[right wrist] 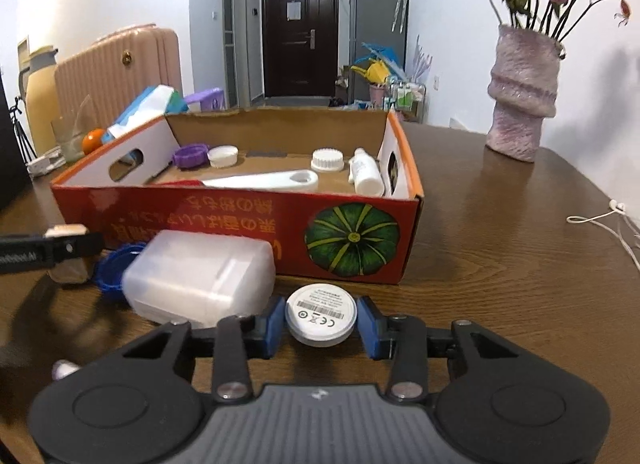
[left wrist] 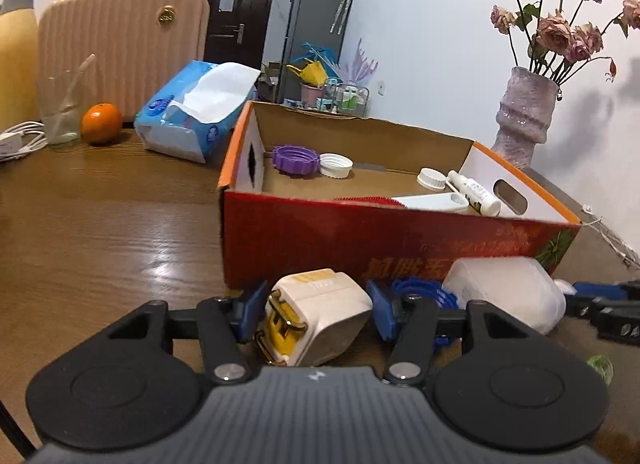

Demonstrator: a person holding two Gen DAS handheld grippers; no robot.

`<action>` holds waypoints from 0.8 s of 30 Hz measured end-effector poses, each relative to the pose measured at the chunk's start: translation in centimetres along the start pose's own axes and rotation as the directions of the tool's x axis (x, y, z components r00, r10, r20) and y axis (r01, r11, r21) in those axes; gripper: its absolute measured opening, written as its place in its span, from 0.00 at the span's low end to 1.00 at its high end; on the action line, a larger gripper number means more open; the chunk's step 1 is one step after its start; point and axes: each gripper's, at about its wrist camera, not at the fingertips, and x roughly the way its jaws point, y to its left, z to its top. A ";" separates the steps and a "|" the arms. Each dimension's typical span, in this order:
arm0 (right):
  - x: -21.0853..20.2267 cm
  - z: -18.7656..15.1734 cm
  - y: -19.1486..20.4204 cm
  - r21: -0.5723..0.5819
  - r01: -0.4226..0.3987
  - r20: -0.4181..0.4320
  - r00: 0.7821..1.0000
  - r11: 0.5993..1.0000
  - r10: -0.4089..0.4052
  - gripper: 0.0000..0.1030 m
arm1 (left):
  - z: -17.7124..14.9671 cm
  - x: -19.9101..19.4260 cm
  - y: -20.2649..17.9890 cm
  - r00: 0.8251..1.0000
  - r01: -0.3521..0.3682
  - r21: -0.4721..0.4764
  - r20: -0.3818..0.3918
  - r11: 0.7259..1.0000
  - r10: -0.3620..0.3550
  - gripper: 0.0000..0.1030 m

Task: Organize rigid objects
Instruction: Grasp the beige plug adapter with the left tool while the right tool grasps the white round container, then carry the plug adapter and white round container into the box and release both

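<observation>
The left tongs sat low on the brown worktop, just in front of the red box. A white and yellow plug lay between their blue pads. The left pad touched it; the right pad looked a tiny bit off, so I could not tell if it was gripped.

The right tongs were narrow around a round white disc on the worktop. The pads sat right at its sides, but I could not tell if they squeezed it.

A cloudy plastic tub and a blue lid lay between the two tongs. Inside the box were a purple lid, white caps and a small white bottle.
</observation>
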 end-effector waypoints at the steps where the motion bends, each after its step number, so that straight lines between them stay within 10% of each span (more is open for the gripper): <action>1: -0.7 0.0 0.2 -0.003 0.004 0.011 1.000 1.000 -0.004 0.38 | -0.3 -0.6 -0.1 1.000 -0.007 0.005 0.008 1.000 0.007 0.53; 24: -18.1 -4.9 5.5 -0.048 -0.005 0.223 0.975 0.999 0.016 0.38 | -5.4 -22.7 -2.3 0.969 0.003 0.006 0.248 1.000 -0.004 0.53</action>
